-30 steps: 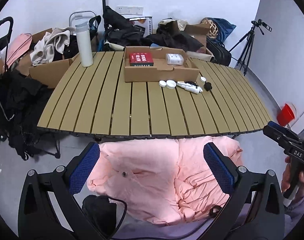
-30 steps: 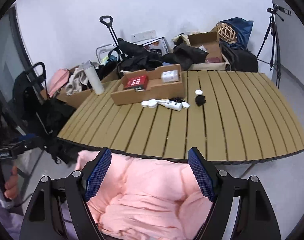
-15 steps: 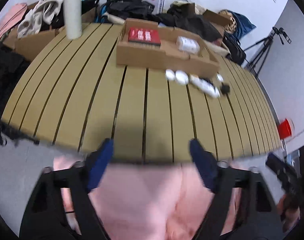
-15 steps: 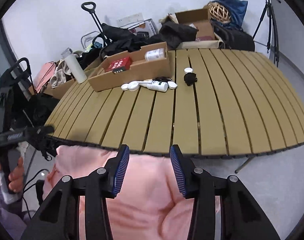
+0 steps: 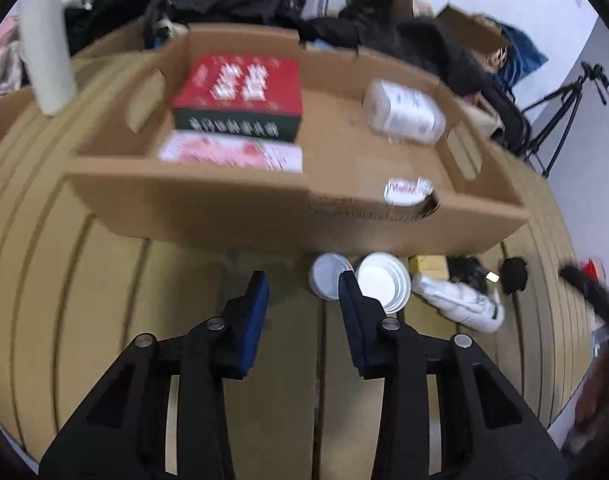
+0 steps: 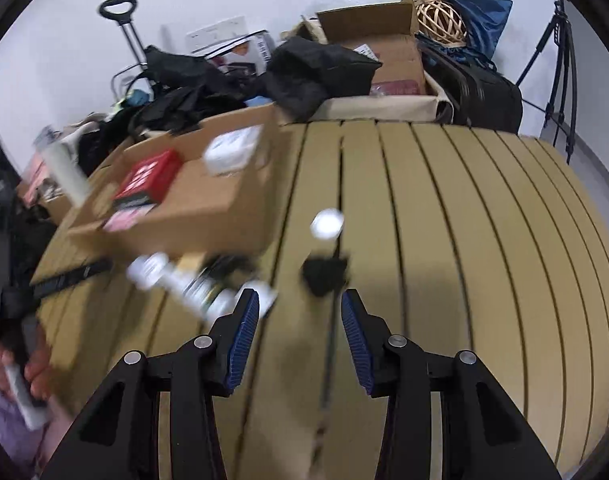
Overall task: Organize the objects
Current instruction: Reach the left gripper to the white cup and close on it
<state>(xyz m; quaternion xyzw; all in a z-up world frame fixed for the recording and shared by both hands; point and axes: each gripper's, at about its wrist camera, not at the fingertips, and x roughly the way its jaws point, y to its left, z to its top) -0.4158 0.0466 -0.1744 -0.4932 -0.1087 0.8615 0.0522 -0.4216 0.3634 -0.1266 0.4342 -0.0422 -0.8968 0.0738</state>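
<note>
Left wrist view: left gripper [image 5: 302, 286] now over slatted table [image 5: 84, 300], no longer above pink cloth — jaws closing, nothing between pads. Two white lids [image 5: 380, 280] just right of it, one white bottle [image 5: 460, 300], one black lump [image 5: 514, 274]; cardboard tray [image 5: 224, 210] holds four items (red box, pink packet, white jar, small tub).

Right wrist view: right gripper [image 6: 300, 316] also arrived — half open, empty; black lump [image 6: 324, 272] just ahead, one white cap [image 6: 326, 224] beyond. Pickup imminent, probably.

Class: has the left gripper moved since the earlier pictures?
Yes. The left gripper has come forward over the table, toward the cardboard box.
</note>
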